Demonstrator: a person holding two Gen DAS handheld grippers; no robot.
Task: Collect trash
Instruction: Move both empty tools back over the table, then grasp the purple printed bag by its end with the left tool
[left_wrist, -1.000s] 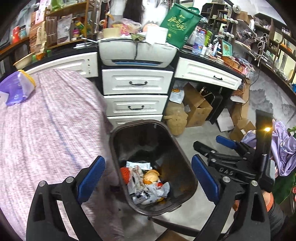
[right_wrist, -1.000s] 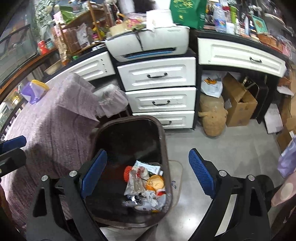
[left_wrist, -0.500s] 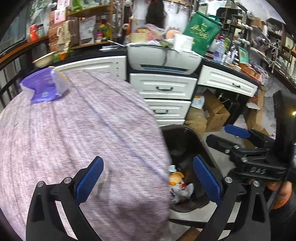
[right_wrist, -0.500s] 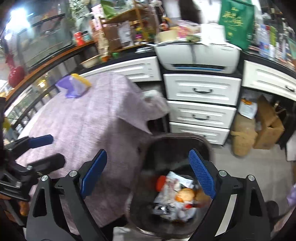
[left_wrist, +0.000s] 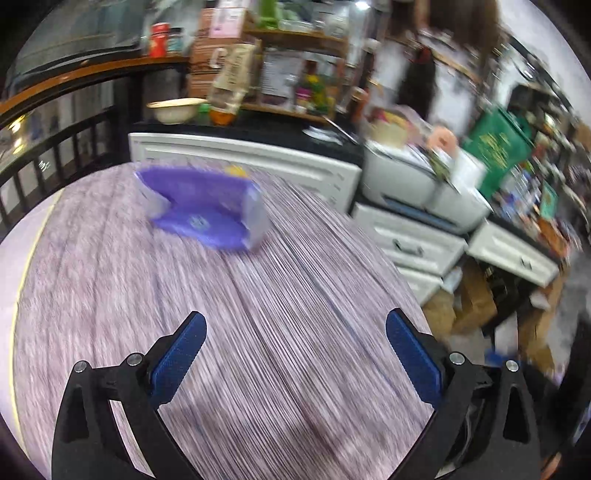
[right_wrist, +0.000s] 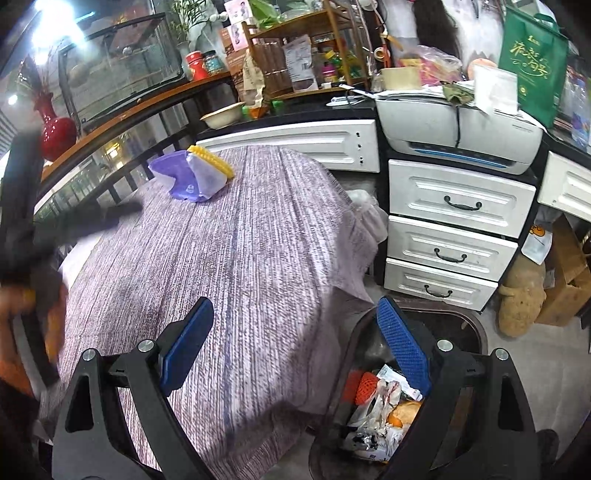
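On table (right_wrist: 258, 258), far end: purple bag (right_wrist: 192, 177) with yellow strip along its top, lying alone on the striped cloth; also seen, blurred, in the left wrist view (left_wrist: 207, 210).

Beside table, on floor: bin (right_wrist: 476, 332), dark, open-topped, already holding wrappers, white plastic and an orange-red item. It stands just under the overhanging cloth edge, before the white drawers (right_wrist: 450, 236).

Left gripper (left_wrist: 295, 362): fingers spread wide, nothing between them; hovers over the cloth, pointed toward the bag, bag well ahead. View smeared, so it is likely in motion.

Right gripper (right_wrist: 295, 347): fingers spread wide, nothing held; sits over the table's near corner, one finger over the cloth, the other over the bin's rim.

Step in hand (judged): reach for the last loose item on the table, the bag; no grasp yet. Bin contents suggest the task is well along.

Next move calls for: carrying the left gripper to the bag, closing on a raised fold or the stiff yellow edge, since the film looks thin and slack, then lifting it across to the bin.

Around: printer (right_wrist: 458, 136) above the drawers, green tote (right_wrist: 532, 55), bowl (right_wrist: 221, 114), red vase (right_wrist: 55, 133), cardboard boxes and a tan sack (right_wrist: 521, 295) on the floor.

In the way: nothing on the cloth between gripper and bag. Cloth may snag or drag if the fingers pinch too low.
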